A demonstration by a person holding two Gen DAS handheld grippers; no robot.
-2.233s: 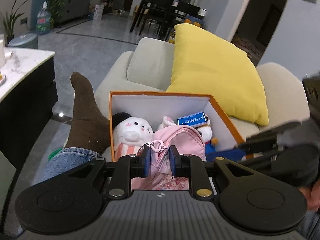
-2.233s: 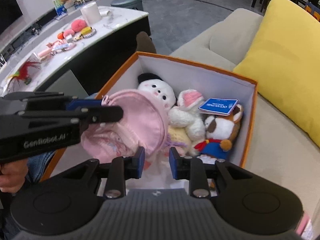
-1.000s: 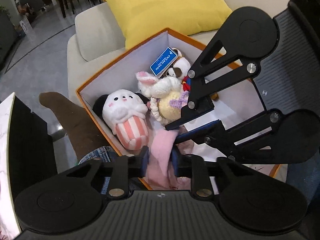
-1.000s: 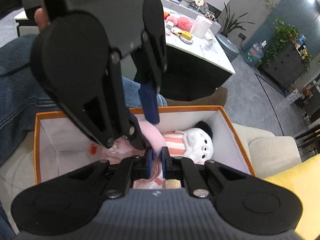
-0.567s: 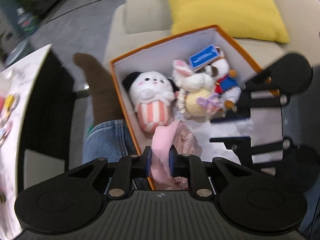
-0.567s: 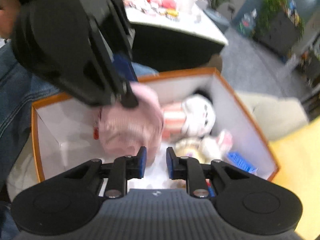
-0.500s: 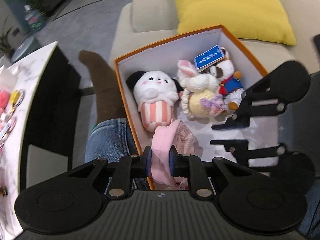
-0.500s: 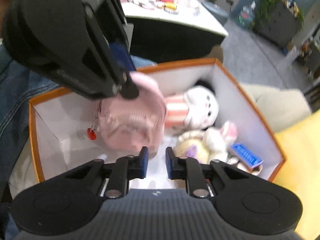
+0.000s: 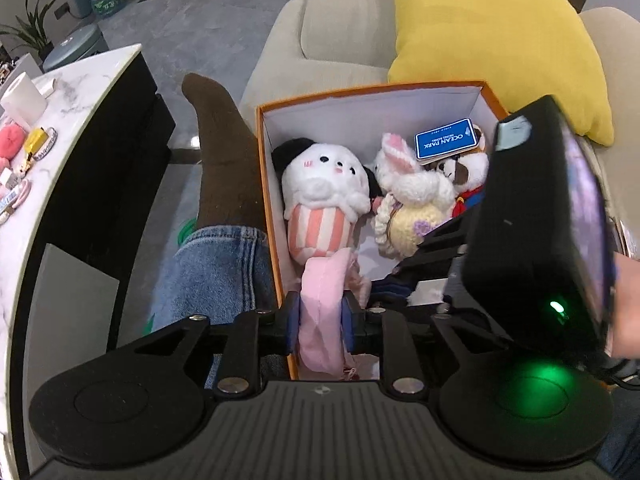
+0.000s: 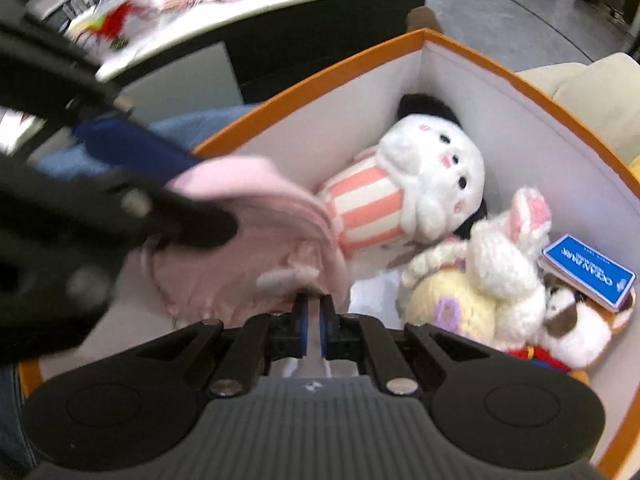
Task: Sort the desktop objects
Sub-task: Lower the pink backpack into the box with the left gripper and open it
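**A:** What do we have in the left gripper (image 9: 320, 322)?

**B:** The pink fabric pouch (image 9: 322, 312). Its folded cloth sits between the two blue pads, which press it from both sides, though the jaws are opening at this moment. The pouch hangs just over the near left corner of the orange box (image 9: 266, 184), inside the wall.

**A:** And our right gripper (image 10: 314, 326)?

**B:** Its jaws are drawn together, only a thin slit between the pads. The lower edge of the pouch lies right at the tips, but we cannot tell whether any cloth is pinched there. From the left camera its black body fills the right side, a hand (image 9: 626, 308) behind it.

**A:** How many things do we count ahead of the fingers?

**B:** Three soft toys in the box: one white plush with a striped pink body (image 9: 324, 196), one knitted rabbit (image 9: 412, 192), and one brown-and-white dog (image 9: 460, 170) half hidden at the far right. One blue card (image 9: 446, 139) lies on the dog. One pouch, one box.

**A:** How are we posed?

**B:** Both grippers point steeply down into the box, the right one crossing close beside the left. To the left of the box we see one jeans leg (image 9: 216, 276) and one brown sock (image 9: 222, 152).
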